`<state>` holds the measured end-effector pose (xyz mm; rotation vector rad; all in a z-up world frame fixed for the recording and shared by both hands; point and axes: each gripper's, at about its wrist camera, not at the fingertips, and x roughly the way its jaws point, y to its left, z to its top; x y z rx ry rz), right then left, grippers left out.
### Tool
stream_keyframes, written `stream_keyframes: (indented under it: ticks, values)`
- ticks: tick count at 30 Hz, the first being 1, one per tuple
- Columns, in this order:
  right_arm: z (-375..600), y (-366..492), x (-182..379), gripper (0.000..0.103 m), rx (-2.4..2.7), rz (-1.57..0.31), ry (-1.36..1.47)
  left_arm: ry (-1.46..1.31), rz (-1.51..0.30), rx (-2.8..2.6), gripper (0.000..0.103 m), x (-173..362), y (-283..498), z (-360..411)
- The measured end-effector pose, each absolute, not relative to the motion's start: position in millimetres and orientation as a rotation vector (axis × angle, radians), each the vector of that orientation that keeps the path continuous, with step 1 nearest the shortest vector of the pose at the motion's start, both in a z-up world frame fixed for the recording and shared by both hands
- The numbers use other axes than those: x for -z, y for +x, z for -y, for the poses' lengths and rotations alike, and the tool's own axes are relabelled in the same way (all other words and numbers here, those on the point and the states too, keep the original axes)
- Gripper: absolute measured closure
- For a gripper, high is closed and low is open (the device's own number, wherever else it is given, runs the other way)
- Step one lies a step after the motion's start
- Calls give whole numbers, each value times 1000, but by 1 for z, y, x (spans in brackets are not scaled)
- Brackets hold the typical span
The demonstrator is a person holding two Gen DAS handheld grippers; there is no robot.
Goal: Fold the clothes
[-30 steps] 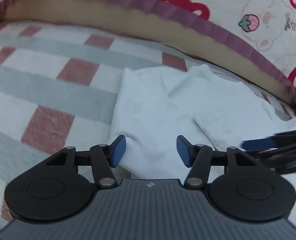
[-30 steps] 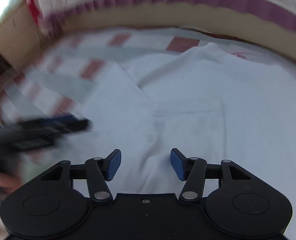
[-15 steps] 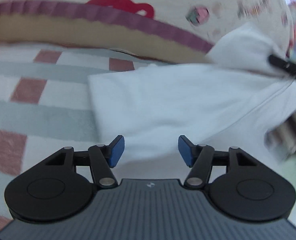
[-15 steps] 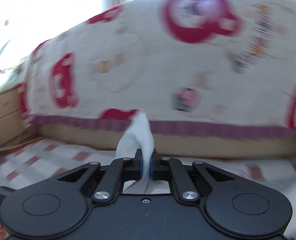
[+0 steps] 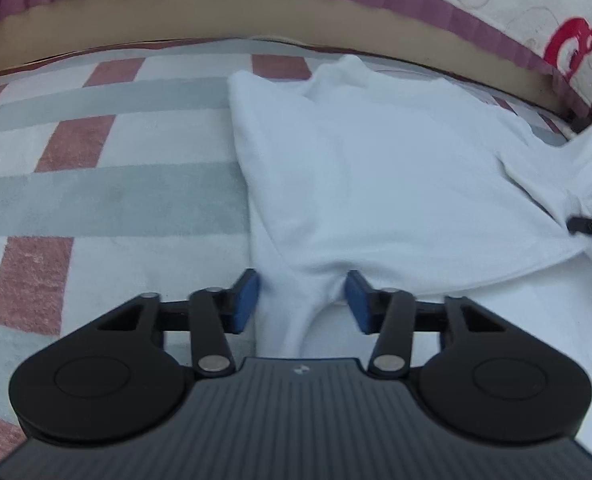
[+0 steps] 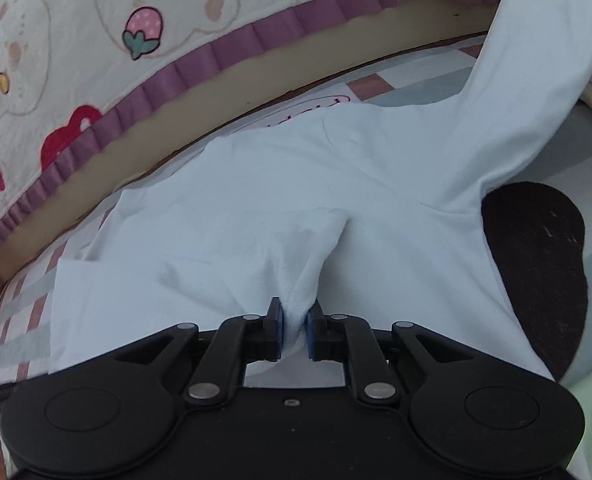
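Shirt (image 5: 375, 168) on checked rug (image 5: 116, 192).
Right gripper (image 6: 294, 326) clamps a shirt fold; left gripper (image 5: 300, 300) jaws closing around cloth at 6 o'clock.

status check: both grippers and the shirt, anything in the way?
Left gripper closing around white shirt edge. Right gripper shut on bunched fold. Nothing blocking.

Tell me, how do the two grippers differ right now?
The right gripper is clamped on a bunched fold of the white garment; the left gripper has its blue pads apart, closing around a fold of cloth they do not yet press. The right's fold rises in a ridge; the left's lies lower. Both share black arms, blue pads and the same garment.
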<state>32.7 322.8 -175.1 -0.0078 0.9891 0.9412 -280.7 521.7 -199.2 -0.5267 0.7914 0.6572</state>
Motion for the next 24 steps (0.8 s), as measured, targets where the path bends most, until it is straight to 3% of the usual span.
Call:
stream_keyframes:
  ticks: [1, 3, 9, 13, 14, 18, 19, 21, 24]
  values:
    - [-319, 30, 175, 96, -947, -984, -43, -523, -794, -666, 86, 198, -282, -524]
    - [-311, 25, 174, 96, -958, -974, -112, -540, -790, -676, 91, 198, -286, -528]
    - [-309, 7, 170, 92, -946, -1013, -289, -496, -830, -708, 92, 199, -287, -526]
    - [-301, 11, 160, 79, -880, -1074, -331, -478, -849, -735, 92, 199, -288, -526]
    - [-299, 14, 152, 71, -874, -1072, -298, -486, -848, -738, 92, 199, -289, -527]
    - [-323, 30, 116, 62, -1038, -931, -194, -520, -827, -735, 93, 200, -291, -530]
    - [-336, 33, 111, 48, -1085, -886, -204, -527, -822, -734, 93, 200, -291, -530]
    - [-367, 36, 114, 37, -1154, -851, -295, -540, -811, -731, 93, 201, -293, -532]
    - [-400, 47, 142, 38, -1189, -937, -432, -556, -795, -727, 92, 202, -295, -533]
